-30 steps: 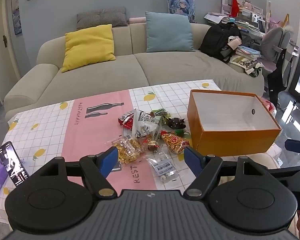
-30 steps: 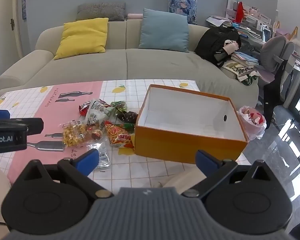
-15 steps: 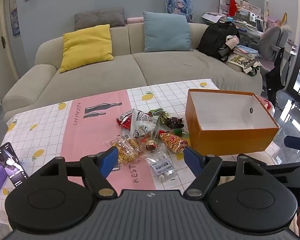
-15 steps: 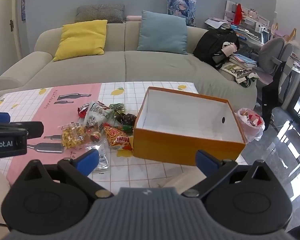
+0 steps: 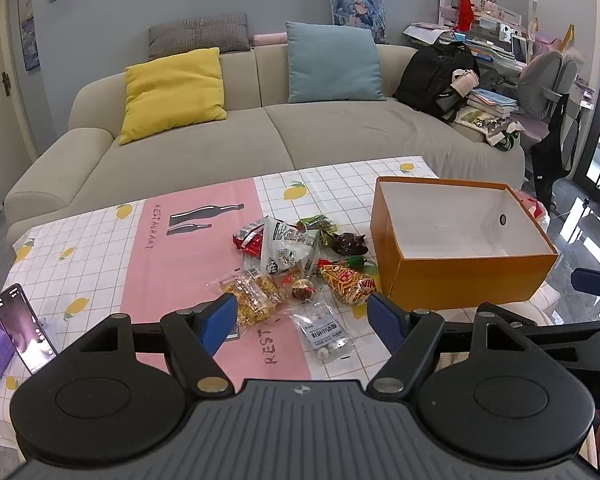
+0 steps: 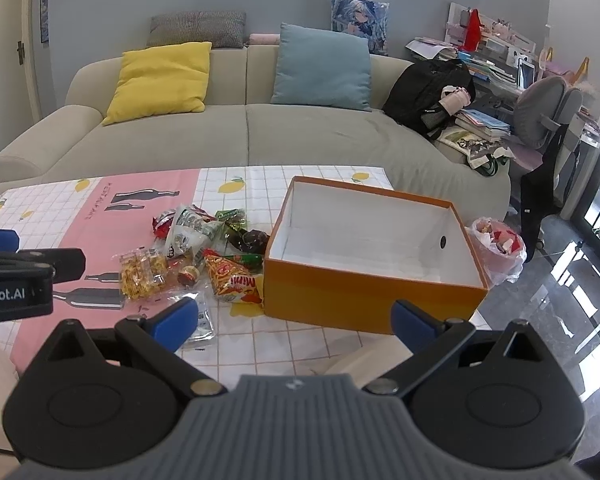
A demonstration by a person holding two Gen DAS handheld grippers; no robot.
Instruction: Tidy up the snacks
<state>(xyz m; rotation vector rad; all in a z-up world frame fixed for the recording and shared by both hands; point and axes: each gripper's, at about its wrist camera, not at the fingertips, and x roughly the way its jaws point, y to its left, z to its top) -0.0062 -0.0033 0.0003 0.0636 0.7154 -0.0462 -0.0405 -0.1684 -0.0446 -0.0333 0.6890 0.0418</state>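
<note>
Left gripper (image 5: 302, 322) and right gripper (image 6: 294, 318) both spread wide, holding nothing. Nothing inside the white-lined orange cardboard box (image 6: 364, 300); crinkly snack packets (image 5: 300, 264) piled just beside.

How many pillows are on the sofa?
4: a yellow pillow on the left seat, a grey pillow behind it on the backrest, a blue pillow in the middle, and a picture pillow behind that one.
</note>
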